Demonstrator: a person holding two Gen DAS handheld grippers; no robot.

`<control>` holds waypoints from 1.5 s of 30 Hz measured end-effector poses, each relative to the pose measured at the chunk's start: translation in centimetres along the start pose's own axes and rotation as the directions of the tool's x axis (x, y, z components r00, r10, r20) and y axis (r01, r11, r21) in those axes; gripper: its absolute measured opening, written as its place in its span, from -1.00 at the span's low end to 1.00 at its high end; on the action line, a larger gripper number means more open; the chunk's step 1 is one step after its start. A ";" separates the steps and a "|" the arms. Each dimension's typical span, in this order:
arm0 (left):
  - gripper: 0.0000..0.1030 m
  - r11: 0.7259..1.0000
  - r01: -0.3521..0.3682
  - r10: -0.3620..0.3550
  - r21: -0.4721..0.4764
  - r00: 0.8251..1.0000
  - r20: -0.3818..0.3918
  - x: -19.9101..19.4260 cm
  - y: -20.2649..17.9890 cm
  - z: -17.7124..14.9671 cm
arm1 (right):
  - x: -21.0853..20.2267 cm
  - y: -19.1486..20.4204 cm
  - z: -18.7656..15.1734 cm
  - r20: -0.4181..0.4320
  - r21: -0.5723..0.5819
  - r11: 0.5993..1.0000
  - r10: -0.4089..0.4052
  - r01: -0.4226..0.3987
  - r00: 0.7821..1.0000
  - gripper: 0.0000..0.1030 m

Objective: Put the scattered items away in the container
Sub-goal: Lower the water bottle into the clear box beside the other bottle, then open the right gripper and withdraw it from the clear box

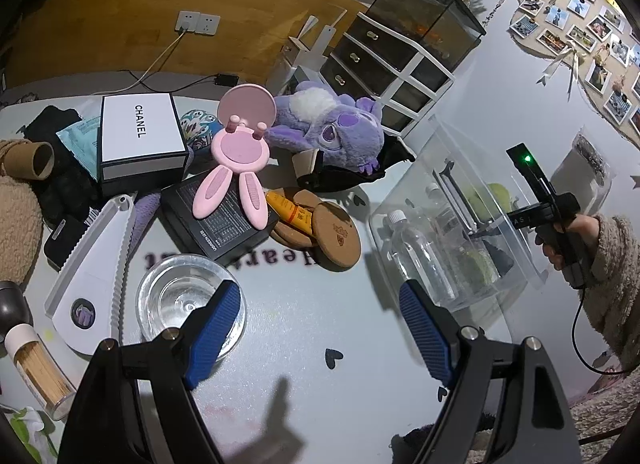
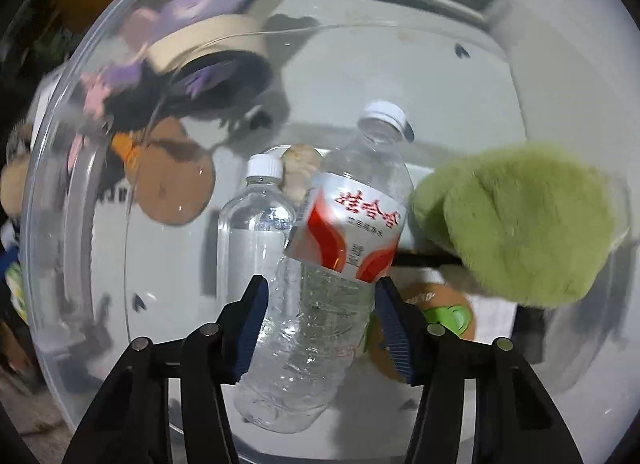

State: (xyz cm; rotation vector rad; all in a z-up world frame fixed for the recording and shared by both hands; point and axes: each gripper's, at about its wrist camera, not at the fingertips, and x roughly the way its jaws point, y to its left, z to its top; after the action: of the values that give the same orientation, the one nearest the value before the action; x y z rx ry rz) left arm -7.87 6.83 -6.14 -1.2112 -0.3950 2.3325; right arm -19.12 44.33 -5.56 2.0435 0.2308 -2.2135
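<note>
My right gripper (image 2: 320, 296) points down into the clear plastic container (image 2: 52, 136). A crinkled water bottle with a red and white label (image 2: 340, 244) sits between its blue pads, which lie against both sides of it. A small clear bottle (image 2: 252, 224) and a green plush (image 2: 520, 224) lie beside it in the container. In the left wrist view a hand holds that right gripper (image 1: 486, 236) inside the container (image 1: 472, 296). My left gripper (image 1: 320, 292) hangs open and empty over the white table, next to a glass dish (image 1: 188, 304).
Scattered behind the left gripper are cork coasters (image 1: 332, 232), an orange tube (image 1: 288, 212), a pink rabbit stand (image 1: 240, 152) on a black box (image 1: 216, 220), a purple plush (image 1: 332, 132), a white Chanel box (image 1: 140, 136), a white toothed tool (image 1: 96, 264) and a toothpick jar (image 1: 38, 368).
</note>
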 end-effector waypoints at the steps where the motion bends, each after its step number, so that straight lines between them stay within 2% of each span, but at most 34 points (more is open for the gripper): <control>1: 0.59 1.000 0.001 -0.001 0.003 1.000 0.000 0.0 0.0 0.0 | -0.3 0.4 0.0 0.017 -0.030 1.000 0.006 -0.006 1.000 0.00; 4: 0.59 1.000 0.004 -0.004 0.006 1.000 -0.001 0.0 -0.2 -0.1 | -0.7 1.7 -0.1 0.039 -0.119 0.992 0.037 -0.033 0.999 -0.10; 6: 0.59 1.000 0.004 -0.004 0.007 1.000 -0.003 0.1 -0.2 -0.1 | -0.5 2.3 0.0 0.035 -0.136 0.991 -0.003 0.007 0.999 -0.10; 8: 0.59 1.000 0.003 -0.003 0.008 1.000 -0.001 0.0 -0.3 -0.1 | -0.7 1.6 0.4 0.052 -0.066 0.998 0.002 0.001 0.999 -0.10; 10: 0.59 1.000 0.004 -0.004 0.004 1.000 0.003 0.0 -0.2 -0.1 | -0.9 -0.2 0.9 0.079 0.068 0.994 0.076 -0.081 0.994 -0.08; 11: 0.59 1.000 0.003 -0.003 0.001 1.000 0.003 0.0 -0.2 -0.1 | -1.0 -1.0 1.0 0.080 0.119 0.988 0.093 -0.102 0.992 0.19; 12: 0.59 1.000 0.002 -0.002 -0.003 1.000 0.002 0.0 0.0 -0.1 | -0.9 -1.8 1.2 0.083 0.163 0.981 0.092 -0.105 0.992 0.58; 13: 0.59 1.000 0.000 0.000 -0.006 1.000 0.001 0.1 0.1 -0.2 | -1.0 -2.3 1.4 0.092 0.187 0.978 0.074 -0.091 0.993 0.68; 15: 0.59 1.000 -0.004 0.004 -0.013 1.000 -0.002 0.2 0.3 -0.2 | -0.7 -3.4 1.8 0.086 0.214 0.973 0.069 -0.086 0.994 0.70; 18: 0.59 1.000 -0.001 0.001 -0.017 1.000 -0.001 0.2 0.4 -0.1 | 1.0 -4.9 2.6 0.030 0.303 0.941 0.152 -0.154 0.988 0.70; 20: 0.59 1.000 -0.001 0.001 -0.013 1.000 -0.002 0.2 0.3 -0.1 | 2.3 -5.1 3.3 -0.010 0.324 0.933 0.171 -0.158 0.985 0.70; 23: 0.59 1.000 -0.003 0.003 -0.008 1.000 -0.004 0.2 0.2 -0.1 | 3.6 -4.5 3.8 -0.049 0.277 0.952 0.147 -0.128 0.988 0.70; 25: 0.59 1.000 -0.007 0.007 -0.003 1.000 -0.005 0.1 0.1 -0.1 | 4.5 -3.1 4.4 -0.063 0.184 0.978 0.111 -0.097 0.992 0.70; 27: 0.59 1.000 -0.011 0.011 -0.004 1.000 -0.005 0.0 0.2 -0.1 | 5.0 -2.1 4.7 -0.094 0.120 0.989 0.097 -0.086 0.991 0.49; 30: 0.59 1.000 -0.013 0.013 -0.016 1.000 -0.004 0.1 0.5 -0.1 | 4.5 0.4 4.8 -0.084 -0.030 0.998 0.045 -0.047 0.995 0.38; 33: 0.59 0.999 -0.011 0.011 -0.032 1.000 -0.005 0.3 0.8 0.0 | 3.8 2.5 4.7 -0.057 -0.133 0.991 0.009 -0.016 0.998 0.38; 39: 0.59 1.000 -0.005 0.005 -0.015 1.000 -0.002 0.3 0.6 0.0 | 3.9 3.0 4.7 -0.064 -0.173 0.985 -0.020 0.008 0.998 0.38; 43: 0.59 1.000 -0.004 0.004 -0.014 1.000 -0.006 0.3 0.6 0.0 | 3.9 3.5 4.7 -0.047 -0.253 0.966 -0.061 0.047 0.997 0.41; 45: 0.59 1.000 -0.004 0.004 -0.012 1.000 -0.006 0.3 0.5 0.1 | 4.1 3.2 4.8 -0.047 -0.246 0.968 -0.058 0.045 0.997 0.43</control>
State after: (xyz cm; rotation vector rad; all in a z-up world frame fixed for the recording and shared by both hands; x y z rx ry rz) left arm -8.21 6.56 -6.55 -1.2252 -0.4061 2.3323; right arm -23.52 40.30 -9.42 1.9842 0.5407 -2.0408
